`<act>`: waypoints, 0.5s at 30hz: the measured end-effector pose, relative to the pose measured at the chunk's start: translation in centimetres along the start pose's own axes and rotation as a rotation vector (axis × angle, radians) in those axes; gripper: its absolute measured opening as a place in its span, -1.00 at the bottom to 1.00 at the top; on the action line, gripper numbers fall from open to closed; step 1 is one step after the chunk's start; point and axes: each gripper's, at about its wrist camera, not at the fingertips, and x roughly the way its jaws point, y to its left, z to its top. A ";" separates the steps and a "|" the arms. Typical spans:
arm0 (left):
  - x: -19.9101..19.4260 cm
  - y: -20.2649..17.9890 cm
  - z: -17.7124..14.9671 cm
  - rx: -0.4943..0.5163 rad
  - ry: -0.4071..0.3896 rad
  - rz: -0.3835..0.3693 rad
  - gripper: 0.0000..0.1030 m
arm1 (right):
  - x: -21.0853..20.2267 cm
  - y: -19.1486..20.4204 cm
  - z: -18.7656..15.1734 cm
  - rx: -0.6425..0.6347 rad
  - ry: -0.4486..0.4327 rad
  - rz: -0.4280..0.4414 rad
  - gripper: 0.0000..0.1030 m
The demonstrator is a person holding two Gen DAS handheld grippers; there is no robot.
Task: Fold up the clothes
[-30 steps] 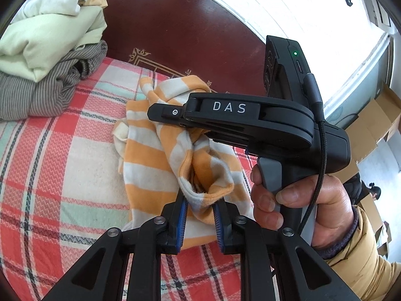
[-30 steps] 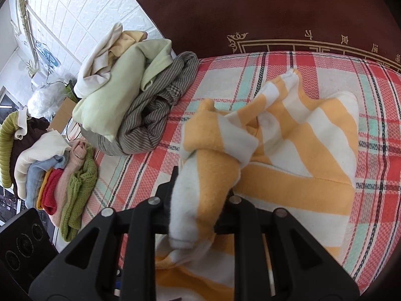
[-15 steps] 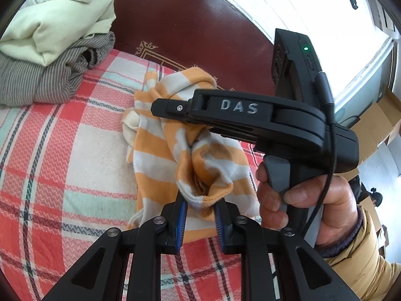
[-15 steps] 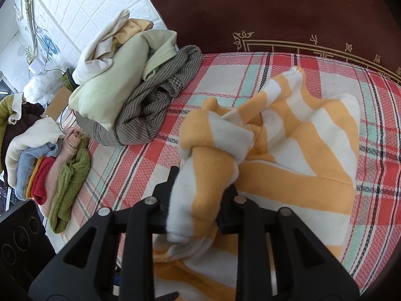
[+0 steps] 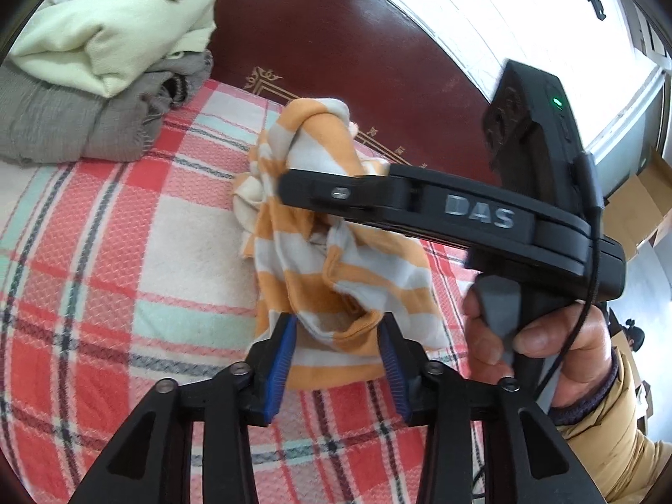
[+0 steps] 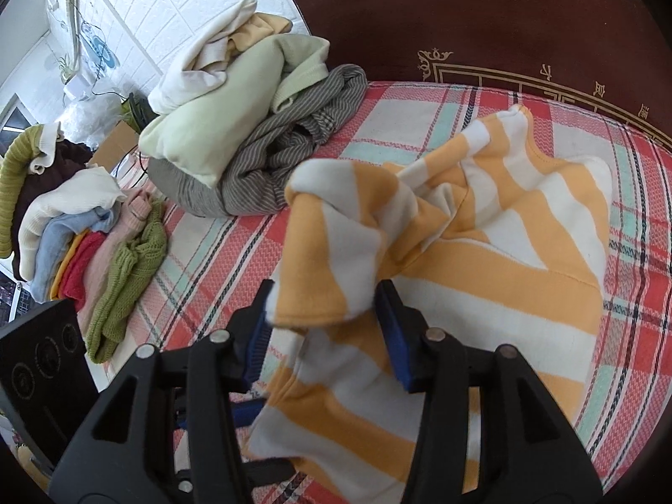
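An orange-and-white striped garment (image 5: pixel 336 269) lies bunched on the red plaid blanket (image 5: pixel 105 252); it also shows in the right wrist view (image 6: pixel 504 252). My left gripper (image 5: pixel 338 361) is open, its blue pads apart on either side of a fold of the garment. My right gripper (image 6: pixel 327 336) is open too, with a loose flap of the garment hanging between its fingers. The right gripper's body crosses the left wrist view (image 5: pixel 462 210), held by a hand.
A heap of pale green, cream and grey striped clothes (image 6: pixel 252 126) sits at the blanket's far left, also in the left wrist view (image 5: pixel 92 84). A stack of folded clothes (image 6: pixel 96 252) lies at the left. A dark wooden headboard (image 6: pixel 462 12) stands behind.
Both grippers have opened and let go of the striped garment, which now sags loose between their fingers. The garment has dropped a little toward the blanket.
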 end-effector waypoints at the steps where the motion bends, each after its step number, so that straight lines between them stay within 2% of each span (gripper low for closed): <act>1: -0.2 0.3 -0.1 -0.003 -0.002 0.003 -0.19 | -0.4 0.1 -0.1 0.000 -0.010 0.008 -0.02; 8: -1.4 0.5 0.2 0.009 -0.031 0.011 -0.14 | -3.0 0.6 0.6 -0.017 -0.101 0.038 -0.03; 11: -1.3 0.5 0.2 0.010 -0.029 0.013 -0.12 | -1.8 0.8 1.3 -0.020 -0.084 0.025 -0.05; 15: -1.1 0.8 0.2 0.005 -0.020 0.022 -0.10 | 1.3 0.7 1.5 -0.032 -0.017 -0.025 -0.06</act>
